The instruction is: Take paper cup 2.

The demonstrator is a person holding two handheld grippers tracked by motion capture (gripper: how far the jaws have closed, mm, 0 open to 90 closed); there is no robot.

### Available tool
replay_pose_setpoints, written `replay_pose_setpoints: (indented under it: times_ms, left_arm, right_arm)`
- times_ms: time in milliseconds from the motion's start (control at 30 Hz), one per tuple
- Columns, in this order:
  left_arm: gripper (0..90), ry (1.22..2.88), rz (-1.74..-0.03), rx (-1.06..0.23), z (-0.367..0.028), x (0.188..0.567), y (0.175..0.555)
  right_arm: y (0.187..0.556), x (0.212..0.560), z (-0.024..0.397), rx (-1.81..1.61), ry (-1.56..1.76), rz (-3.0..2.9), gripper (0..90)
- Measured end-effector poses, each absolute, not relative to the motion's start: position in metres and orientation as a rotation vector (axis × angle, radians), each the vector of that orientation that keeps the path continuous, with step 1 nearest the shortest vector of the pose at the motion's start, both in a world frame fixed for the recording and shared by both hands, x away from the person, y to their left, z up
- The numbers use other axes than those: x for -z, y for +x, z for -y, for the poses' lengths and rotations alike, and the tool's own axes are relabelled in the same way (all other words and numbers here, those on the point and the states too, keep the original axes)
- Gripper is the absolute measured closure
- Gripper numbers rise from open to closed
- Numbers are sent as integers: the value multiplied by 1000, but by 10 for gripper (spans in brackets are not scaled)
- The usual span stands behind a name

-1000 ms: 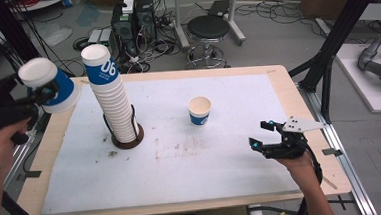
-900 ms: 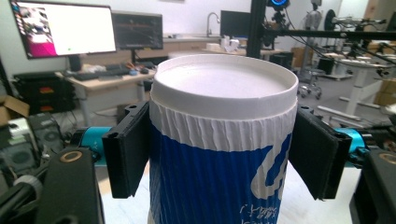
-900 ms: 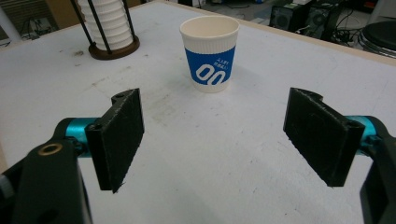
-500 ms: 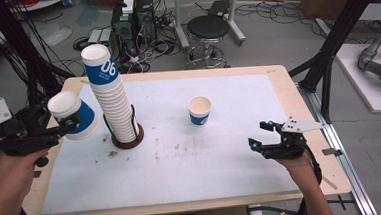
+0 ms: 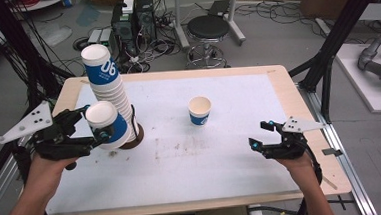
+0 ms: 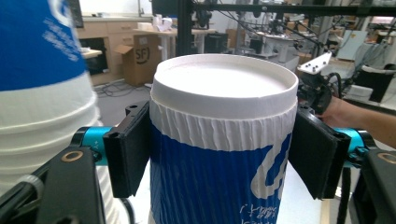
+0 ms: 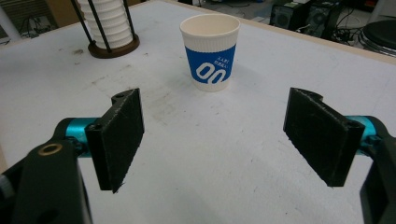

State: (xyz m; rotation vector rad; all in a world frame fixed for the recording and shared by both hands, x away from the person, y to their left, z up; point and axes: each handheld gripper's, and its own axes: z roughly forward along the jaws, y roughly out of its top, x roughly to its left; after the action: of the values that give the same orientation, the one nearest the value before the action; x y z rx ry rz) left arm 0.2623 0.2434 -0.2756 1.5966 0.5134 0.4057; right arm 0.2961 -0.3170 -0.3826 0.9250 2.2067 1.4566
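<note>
Tabletop: held cup now lower, nearer stack.

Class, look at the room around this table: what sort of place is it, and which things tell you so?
Probably a robotics lab or workshop: computer towers with tangled cables on the floor, black metal framing around the table, and a cardboard box by workbenches behind.

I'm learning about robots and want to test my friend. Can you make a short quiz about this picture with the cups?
1. True or false: the left gripper holds a cup upside down.
2. What is between the jaws of the right gripper? A) a cup B) nothing C) a lid
3. Where does the lone cup stand?

Key: 1. True. 2. B. 3. Upright on the white table, right of the stack.
</note>
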Motion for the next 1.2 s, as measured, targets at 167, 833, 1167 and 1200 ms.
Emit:
replay_pose_setpoints:
  times_ms: [167, 833, 1167, 1200]
  left_arm:
    - [281, 1601, -494, -381, -230, 280, 267]
    - [282, 1591, -399, -326, -167, 287, 306]
    - [281, 1599, -389, -299, -143, 294, 317]
    - [281, 1599, -390, -299, -141, 295, 318]
  right_arm:
    - [296, 383, 317, -1458, 925, -2208, 208]
    - [299, 382, 316, -1460, 928, -2206, 208]
    - [299, 383, 317, -1463, 919, -2209, 208]
    - [298, 382, 317, -1462, 917, -2208, 208]
